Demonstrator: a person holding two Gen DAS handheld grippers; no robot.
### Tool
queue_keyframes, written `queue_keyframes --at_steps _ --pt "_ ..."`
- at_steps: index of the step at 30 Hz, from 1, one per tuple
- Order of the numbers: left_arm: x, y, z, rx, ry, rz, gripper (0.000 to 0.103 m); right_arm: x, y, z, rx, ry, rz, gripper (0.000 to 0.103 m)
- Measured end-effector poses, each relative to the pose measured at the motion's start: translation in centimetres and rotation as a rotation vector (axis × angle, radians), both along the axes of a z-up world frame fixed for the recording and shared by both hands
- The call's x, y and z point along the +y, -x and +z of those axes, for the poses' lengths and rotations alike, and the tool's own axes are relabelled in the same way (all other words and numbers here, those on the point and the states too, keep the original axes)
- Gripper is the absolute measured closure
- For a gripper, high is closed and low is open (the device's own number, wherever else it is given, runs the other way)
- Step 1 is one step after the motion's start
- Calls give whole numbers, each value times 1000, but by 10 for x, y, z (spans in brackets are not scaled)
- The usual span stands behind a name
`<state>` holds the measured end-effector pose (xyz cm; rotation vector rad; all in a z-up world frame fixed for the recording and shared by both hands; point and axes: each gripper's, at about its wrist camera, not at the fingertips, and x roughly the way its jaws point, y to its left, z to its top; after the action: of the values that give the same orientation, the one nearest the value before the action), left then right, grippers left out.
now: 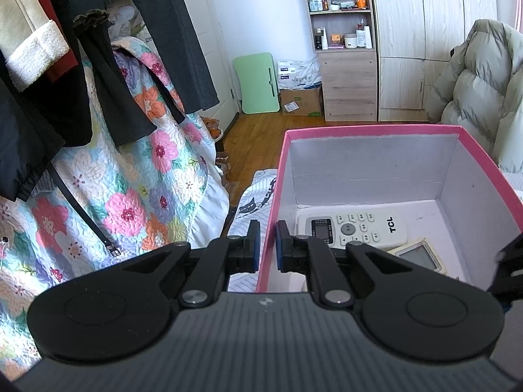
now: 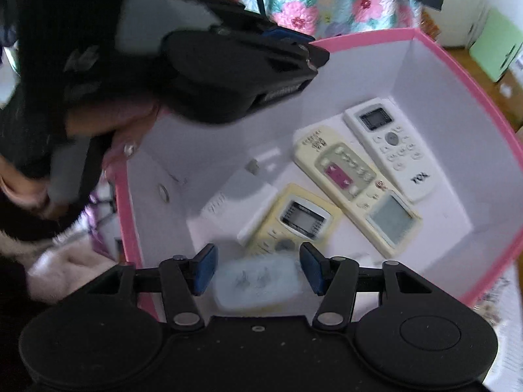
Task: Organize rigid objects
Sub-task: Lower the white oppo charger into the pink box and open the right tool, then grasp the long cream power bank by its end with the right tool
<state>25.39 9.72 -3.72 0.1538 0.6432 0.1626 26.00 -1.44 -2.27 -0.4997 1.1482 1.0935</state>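
A pink box (image 1: 369,128) with a white inside stands on a bed. My left gripper (image 1: 268,245) is shut on its left wall, one pad on either side. On the box floor lie a white TCL remote (image 1: 353,228) and a yellowed remote (image 1: 421,256). From above, my right gripper (image 2: 258,269) hangs over the pink box (image 2: 474,75) with a pale translucent case (image 2: 258,282) clamped between its blue pads. Below lie the white TCL remote (image 2: 392,147), a long cream remote (image 2: 356,189), a yellow remote (image 2: 294,222) and a white flat block (image 2: 242,202). The left gripper (image 2: 310,55) sits at the rim.
Dark clothes (image 1: 65,98) and a floral quilt (image 1: 130,179) hang at the left. Across the wood floor (image 1: 258,130) stand a shelf unit (image 1: 346,65), a wardrobe (image 1: 425,49), a green board (image 1: 258,81) and a cardboard box (image 1: 300,101). A puffy jacket (image 1: 477,91) lies behind the pink box.
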Motion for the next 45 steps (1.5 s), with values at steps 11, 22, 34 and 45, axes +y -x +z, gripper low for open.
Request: queue_keyframes --at_steps 11,22,34,45 --pt "-1 1 0 2 -3 -10 93 -100 20 45 -100 -413 -345 38" --pt "0 -1 1 6 -7 -7 94 -211 52 24 -207 -438 -742 36" --pt "0 -2 2 11 -12 -7 94 -213 11 -65 -6 -407 -1006 28" --pt "-1 -3 3 5 -14 -14 94 -174 -14 -80 -245 -317 -1026 22"
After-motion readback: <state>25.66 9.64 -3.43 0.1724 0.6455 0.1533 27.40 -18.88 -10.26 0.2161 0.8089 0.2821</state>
